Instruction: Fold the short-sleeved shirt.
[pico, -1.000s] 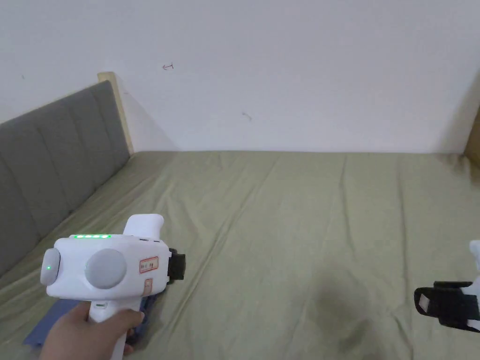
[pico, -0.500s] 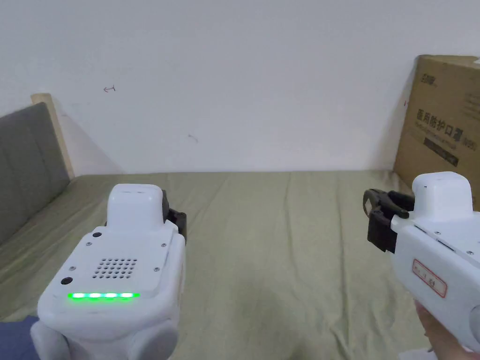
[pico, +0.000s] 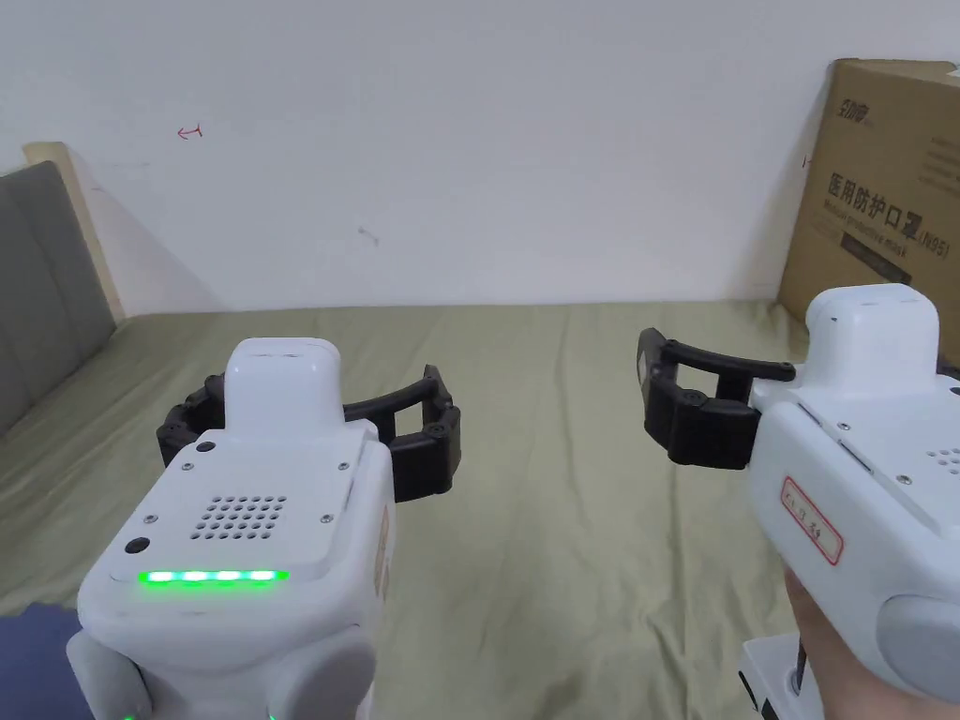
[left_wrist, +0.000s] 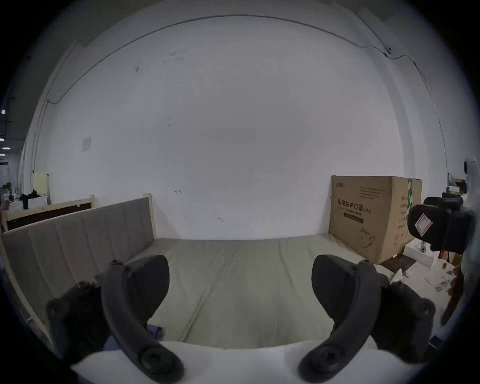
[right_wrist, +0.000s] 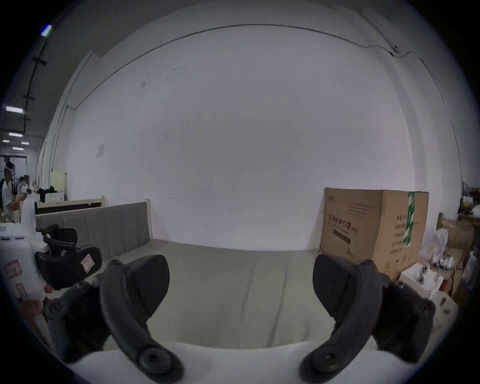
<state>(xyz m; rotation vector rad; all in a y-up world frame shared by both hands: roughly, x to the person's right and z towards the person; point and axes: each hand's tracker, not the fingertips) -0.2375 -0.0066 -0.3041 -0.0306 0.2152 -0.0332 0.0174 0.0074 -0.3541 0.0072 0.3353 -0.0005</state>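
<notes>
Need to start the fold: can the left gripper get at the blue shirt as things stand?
Probably yes. The left gripper is open and empty above the bed, and the blue shirt lies just behind and left of it, with nothing visible between. Most of the shirt is out of frame, so it must pull back first.

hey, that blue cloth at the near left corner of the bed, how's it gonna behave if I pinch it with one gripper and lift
Probably floppy: the blue cloth lies flat on the green sheet, and a corner rumples near the open left gripper, so it should drape and sag. Likely light. Little of it shows, so I can't judge thickness or slipperiness.
</notes>
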